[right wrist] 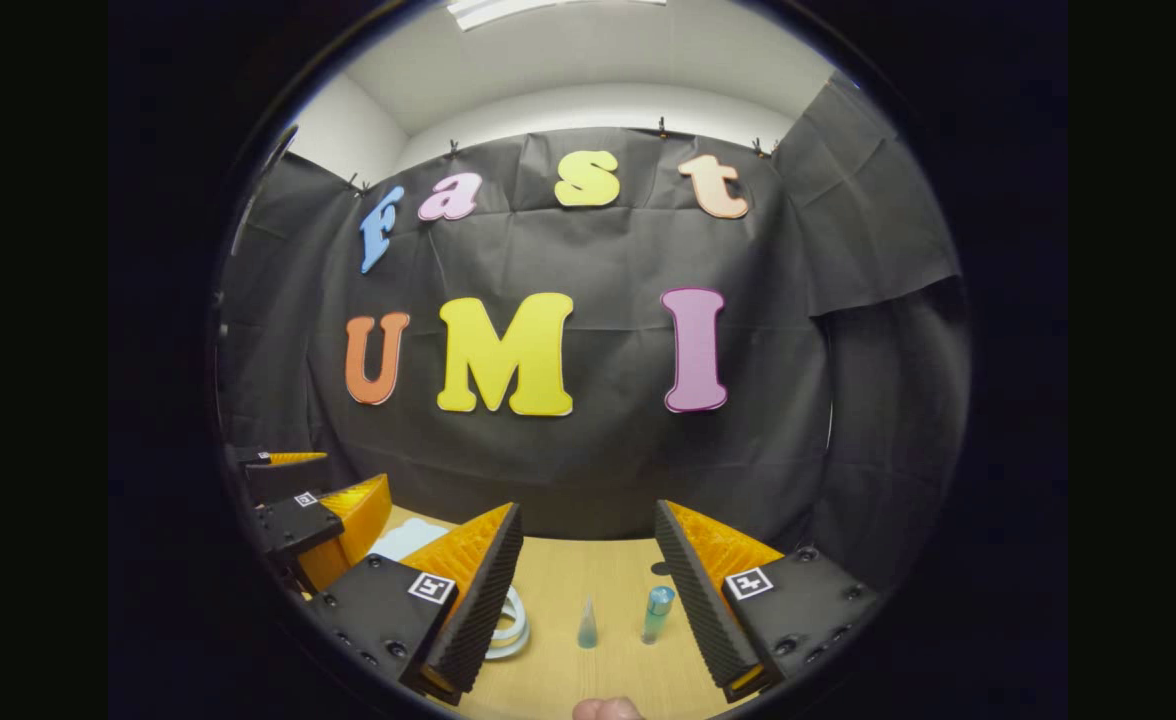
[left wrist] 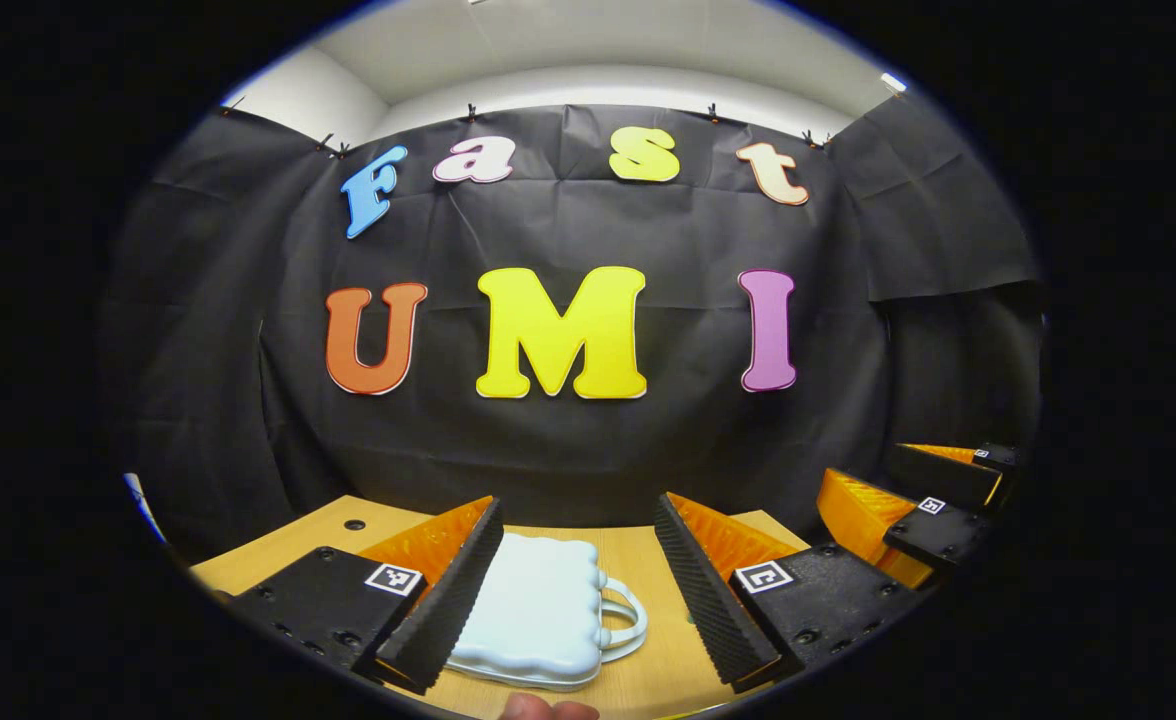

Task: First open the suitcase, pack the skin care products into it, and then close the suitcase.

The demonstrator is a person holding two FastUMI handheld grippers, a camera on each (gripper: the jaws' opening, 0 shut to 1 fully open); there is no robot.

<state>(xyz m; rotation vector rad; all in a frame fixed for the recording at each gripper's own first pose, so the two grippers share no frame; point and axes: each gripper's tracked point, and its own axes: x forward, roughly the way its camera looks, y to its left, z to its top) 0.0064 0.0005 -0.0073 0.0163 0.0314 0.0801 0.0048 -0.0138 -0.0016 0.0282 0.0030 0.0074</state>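
Observation:
A small pale-blue suitcase lies flat and looks closed on the wooden table, its looped handle pointing right. My left gripper hangs open above it, its fingers straddling the case without touching. In the right gripper view, my right gripper is open over two skin care items: a small cone-shaped bottle and a clear tube with a teal cap, both upright. The suitcase handle shows beside its left finger. Each gripper appears off to the side in the other's view: right gripper, left gripper.
The booth's black cloth wall rises just behind the table's far edge. There is a round hole in the tabletop at the back left and another behind the tube. A fingertip of the holding hand shows at the bottom edge.

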